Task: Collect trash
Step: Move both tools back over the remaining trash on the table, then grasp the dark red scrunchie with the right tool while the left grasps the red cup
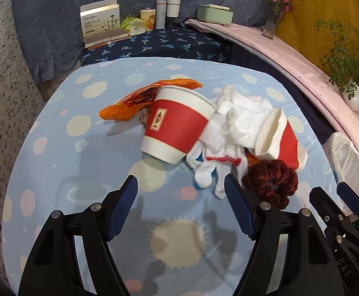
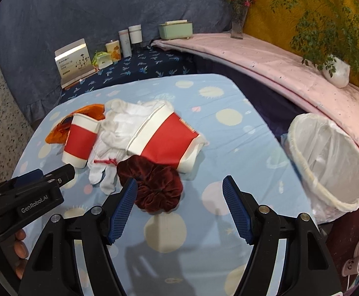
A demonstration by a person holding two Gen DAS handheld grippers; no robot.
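So far nothing is collected: both my jaws stand released, cups, wrapper, gloves and scrunchie lie on the surface; the lined bin at right looks empty.

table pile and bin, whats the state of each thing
upright paper cup: standing, leaning
crushed paper cup: on its side
white gloves: crumpled between the cups
red scrunchie: loose on cloth
orange wrapper: crumpled
lined bin: open
left gripper: open
right gripper: open
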